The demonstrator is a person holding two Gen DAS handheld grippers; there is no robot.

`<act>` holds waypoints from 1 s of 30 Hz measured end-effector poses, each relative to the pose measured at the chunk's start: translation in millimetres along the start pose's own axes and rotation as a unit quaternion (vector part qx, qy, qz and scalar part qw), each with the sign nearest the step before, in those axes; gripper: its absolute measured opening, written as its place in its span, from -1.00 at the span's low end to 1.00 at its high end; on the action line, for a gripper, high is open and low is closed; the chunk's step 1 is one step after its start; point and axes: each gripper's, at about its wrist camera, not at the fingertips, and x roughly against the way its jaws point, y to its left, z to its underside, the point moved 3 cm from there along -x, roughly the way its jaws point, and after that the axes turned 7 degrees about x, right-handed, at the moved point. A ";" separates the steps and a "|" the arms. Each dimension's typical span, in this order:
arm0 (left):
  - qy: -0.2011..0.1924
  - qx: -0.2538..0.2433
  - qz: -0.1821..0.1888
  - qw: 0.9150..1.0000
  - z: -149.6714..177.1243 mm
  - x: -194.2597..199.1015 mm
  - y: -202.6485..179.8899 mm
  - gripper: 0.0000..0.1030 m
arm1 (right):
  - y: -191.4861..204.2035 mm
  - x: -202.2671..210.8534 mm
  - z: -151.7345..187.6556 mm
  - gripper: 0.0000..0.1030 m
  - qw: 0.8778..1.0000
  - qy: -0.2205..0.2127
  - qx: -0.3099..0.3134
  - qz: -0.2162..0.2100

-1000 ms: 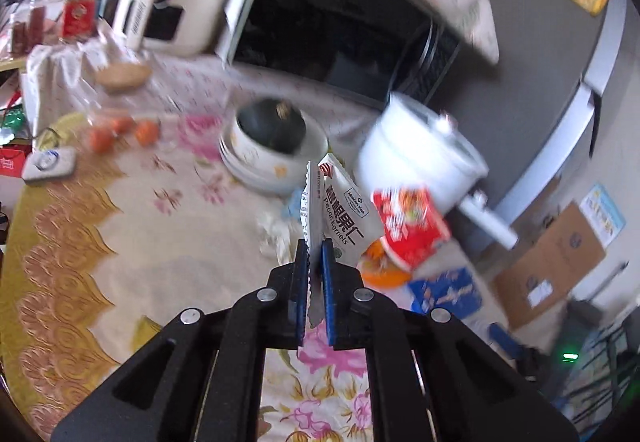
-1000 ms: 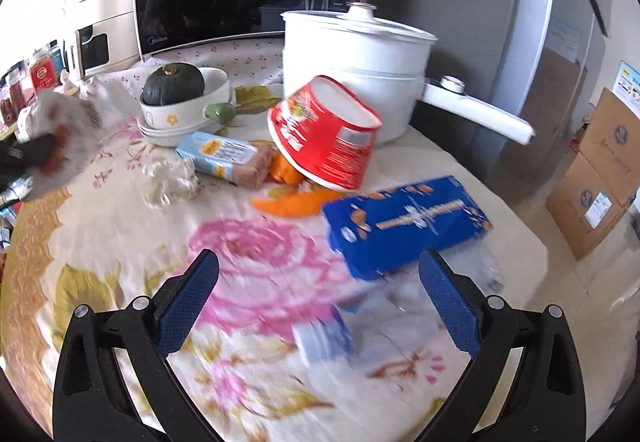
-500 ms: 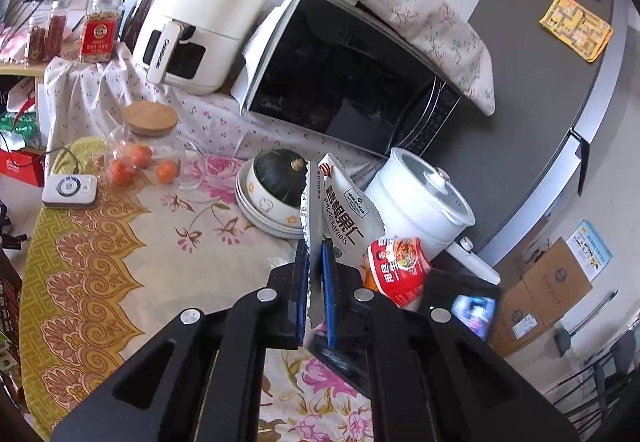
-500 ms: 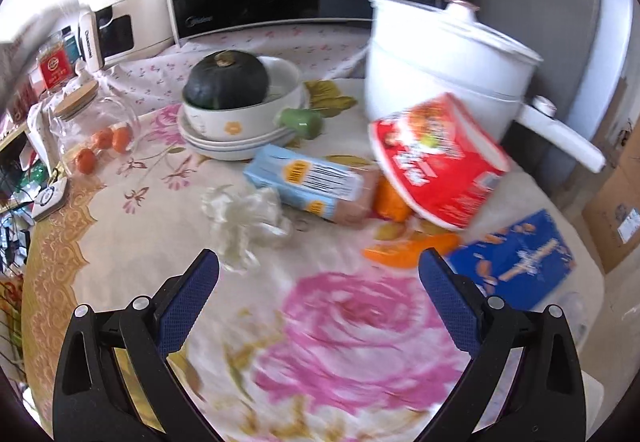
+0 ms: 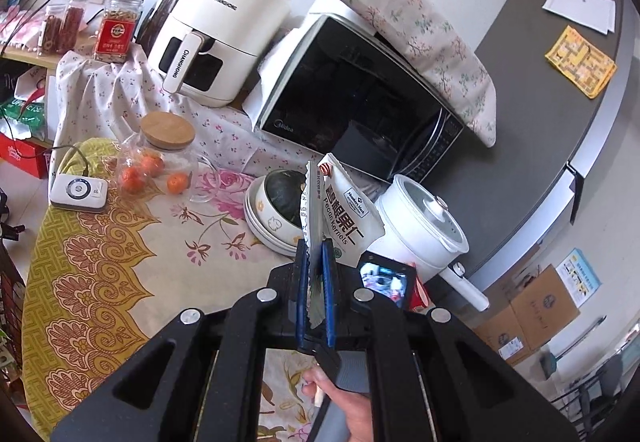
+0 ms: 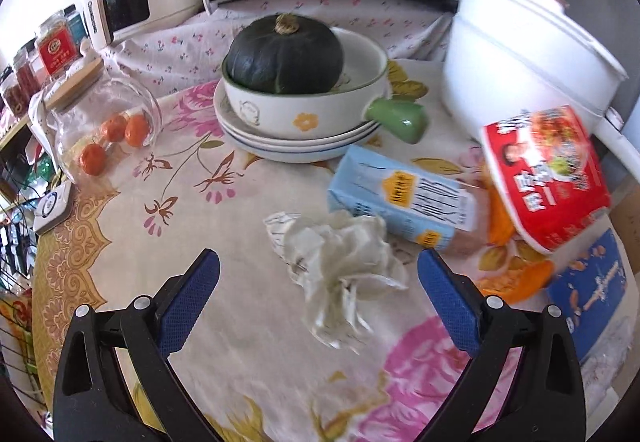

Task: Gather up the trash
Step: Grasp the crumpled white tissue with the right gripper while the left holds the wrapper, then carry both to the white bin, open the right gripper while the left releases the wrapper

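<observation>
My left gripper [image 5: 315,256] is shut on a white pecan kernels snack packet [image 5: 340,210] and holds it upright above the table. My right gripper [image 6: 318,272] is open, low over the floral tablecloth, with a crumpled white tissue [image 6: 340,262] between and just ahead of its fingers. Beyond the tissue lie a light blue carton [image 6: 400,204], a red instant noodle cup [image 6: 548,174] on its side, orange peel [image 6: 508,284] and a blue packet [image 6: 588,290].
A bowl with a dark green squash [image 6: 286,52] sits on stacked plates behind the trash. A white pot [image 6: 520,54] stands at right, a glass jar with small oranges [image 6: 104,126] at left. A microwave [image 5: 356,98] and an air fryer [image 5: 224,30] line the back.
The left gripper has risen and pulled back with the packet. The right gripper has swung left and closer to the table, from the blue packet to the crumpled tissue.
</observation>
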 end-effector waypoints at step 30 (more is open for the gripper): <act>0.028 0.043 -0.012 0.999 5.1 -16.1 15.1 -0.86 | -6.5 17.5 21.5 -0.65 0.999 -0.025 0.037 -0.014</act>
